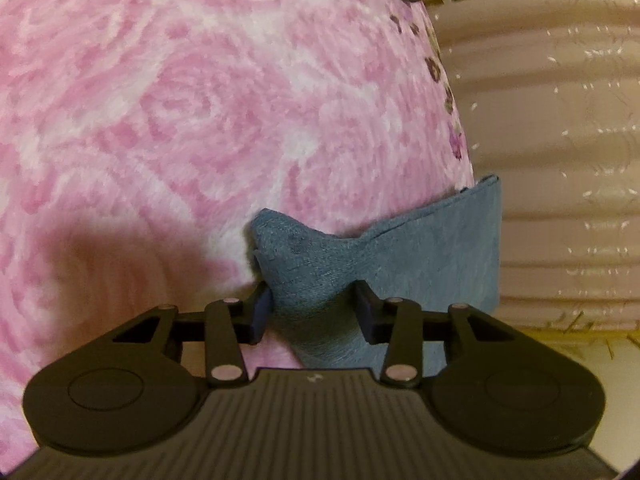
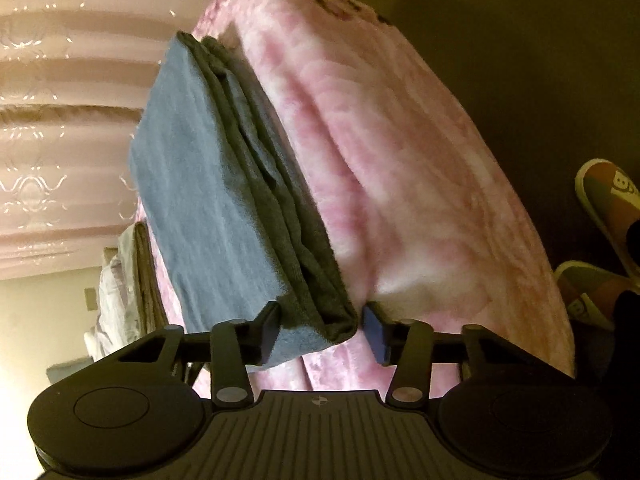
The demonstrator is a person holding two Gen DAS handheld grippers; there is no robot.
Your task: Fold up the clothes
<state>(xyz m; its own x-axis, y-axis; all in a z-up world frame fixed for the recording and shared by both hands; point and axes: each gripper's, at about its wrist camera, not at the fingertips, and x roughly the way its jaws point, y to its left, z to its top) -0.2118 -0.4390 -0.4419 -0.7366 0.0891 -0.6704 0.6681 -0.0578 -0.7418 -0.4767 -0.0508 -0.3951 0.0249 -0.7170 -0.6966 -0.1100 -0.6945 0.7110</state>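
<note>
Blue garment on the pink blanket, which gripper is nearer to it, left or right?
Left. The left gripper pinches a corner of the blue garment between its fingers; the right gripper straddles its folded edge, one finger just clear.

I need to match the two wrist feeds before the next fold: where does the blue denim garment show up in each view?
Left wrist: the blue denim garment is bottom centre, a bunched corner between the left gripper fingers, running right.
Right wrist: the same garment, folded in layers, runs from upper centre down to the right gripper, left of middle.
Shared landmark: the pink floral blanket beneath it; pale curtain beyond.
</note>
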